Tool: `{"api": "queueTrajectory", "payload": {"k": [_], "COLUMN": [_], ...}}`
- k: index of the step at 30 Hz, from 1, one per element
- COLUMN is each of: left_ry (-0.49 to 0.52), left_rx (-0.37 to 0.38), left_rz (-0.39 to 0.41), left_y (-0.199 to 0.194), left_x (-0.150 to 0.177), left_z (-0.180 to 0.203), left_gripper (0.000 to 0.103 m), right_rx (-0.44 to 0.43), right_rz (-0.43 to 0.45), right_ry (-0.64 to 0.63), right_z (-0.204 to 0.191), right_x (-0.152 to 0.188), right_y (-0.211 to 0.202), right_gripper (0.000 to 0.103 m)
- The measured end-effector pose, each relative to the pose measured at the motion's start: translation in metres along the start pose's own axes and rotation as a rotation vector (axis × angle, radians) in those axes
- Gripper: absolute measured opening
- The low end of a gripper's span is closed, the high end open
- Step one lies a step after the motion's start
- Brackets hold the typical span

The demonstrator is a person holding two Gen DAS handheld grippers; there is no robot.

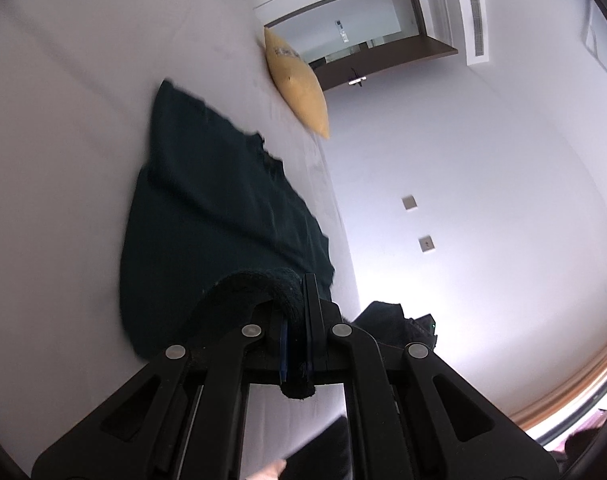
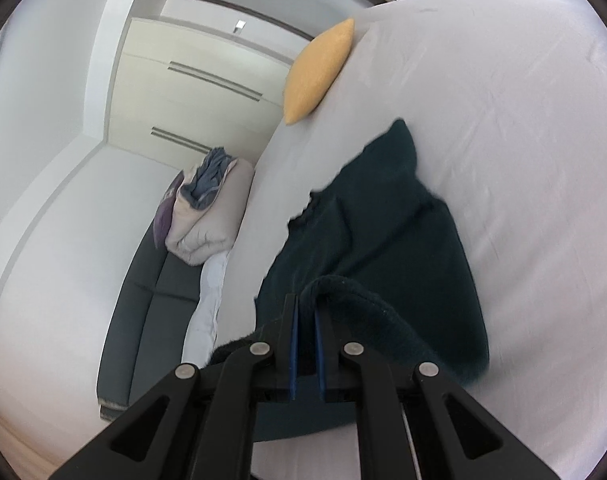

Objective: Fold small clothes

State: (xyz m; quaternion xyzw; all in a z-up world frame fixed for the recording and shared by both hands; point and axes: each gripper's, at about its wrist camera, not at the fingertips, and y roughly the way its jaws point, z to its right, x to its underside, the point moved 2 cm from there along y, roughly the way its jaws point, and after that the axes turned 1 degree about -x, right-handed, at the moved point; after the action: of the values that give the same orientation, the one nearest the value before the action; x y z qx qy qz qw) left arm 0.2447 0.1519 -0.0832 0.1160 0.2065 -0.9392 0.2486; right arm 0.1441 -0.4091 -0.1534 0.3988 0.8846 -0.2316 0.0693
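Left gripper [image 1: 299, 300]: jaws clamped on a thick rolled hem of the dark green garment [image 1: 215, 208].
Right gripper [image 2: 306, 312]: jaws pinched on another part of that hem — fabric arches away beside them.
Bed [image 2: 503, 128]: white sheet; garment spread flat across it, reaching its side edge.
Sofa [image 2: 143, 308]: dark grey, beside the bed — bundled bedding [image 2: 207, 216] on it.
Yellow cushion [image 1: 297, 80]: at the bed's far edge.

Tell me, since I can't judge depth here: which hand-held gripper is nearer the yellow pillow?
Cannot tell. Left and right are each shut on the garment's near hem, and the pillow lies far beyond both.
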Motion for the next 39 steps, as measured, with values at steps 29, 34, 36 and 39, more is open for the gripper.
{"api": "queueTrajectory", "payload": {"k": [29, 34, 36, 39], "left_ry": [-0.214, -0.134, -0.11, -0.043], "left_rx": [-0.163, -0.207, -0.222, -0.251], "left_rz": [0.019, 0.055, 0.071, 0.098], "left_y": [0.161, 0.143, 0.131, 0.116], "left_x": [-0.211, -0.217, -0.208, -0.176], "left_z": [-0.117, -0.09, -0.08, -0.061], "left_gripper": [0.062, 0.098, 0.098, 0.098], "right_rx": [0.245, 0.312, 0.314, 0.361], "right_rz": [0.143, 0.14, 0.141, 0.095], "right_ry": [0.119, 0.049, -0.002, -0.116], "right_z": [0.067, 0.061, 0.05, 0.033], "right_x": [-0.151, -0.137, -0.129, -0.113], "right_y": [0.149, 0.138, 0.13, 0.127], "right_gripper": [0.073, 0.073, 0.073, 0.073]}}
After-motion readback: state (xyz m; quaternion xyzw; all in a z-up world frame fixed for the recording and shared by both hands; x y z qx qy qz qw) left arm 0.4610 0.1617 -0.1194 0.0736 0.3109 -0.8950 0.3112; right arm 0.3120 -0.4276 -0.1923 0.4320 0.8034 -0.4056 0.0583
